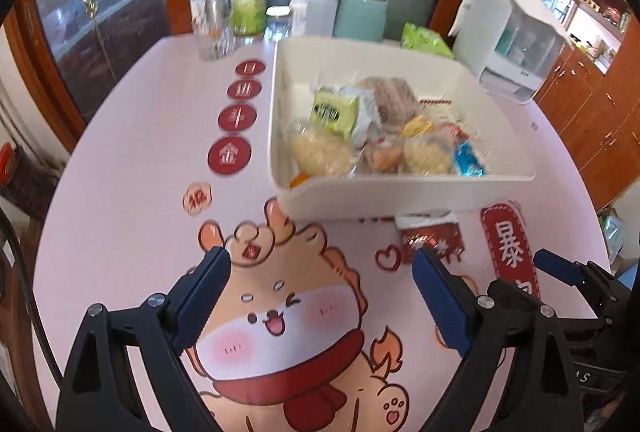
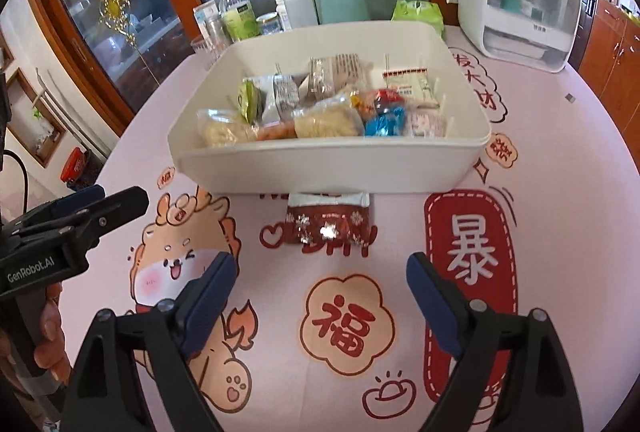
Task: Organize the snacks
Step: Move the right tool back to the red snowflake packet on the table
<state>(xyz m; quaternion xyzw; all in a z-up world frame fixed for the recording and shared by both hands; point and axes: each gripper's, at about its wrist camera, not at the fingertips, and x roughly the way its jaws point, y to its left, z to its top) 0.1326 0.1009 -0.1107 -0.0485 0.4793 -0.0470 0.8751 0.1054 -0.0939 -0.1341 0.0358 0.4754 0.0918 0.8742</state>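
Pink counter (image 2: 560,192): white bin (image 2: 320,168) of snacks; red packet (image 2: 330,224) at its six o'clock. Left gripper (image 1: 322,272), right gripper (image 2: 320,272): jaws released, empty. Risk: glossy wrapper slipping from pinch.

Round tabletop (image 2: 560,216) under pink cartoon-print cover, white bin (image 2: 320,168) of wrapped snacks at centre, red foil packet (image 2: 330,226) flat against its near wall, bottles and glass (image 1: 214,40) along far edge, green pack (image 2: 418,14), white dispenser (image 2: 516,8) far right.
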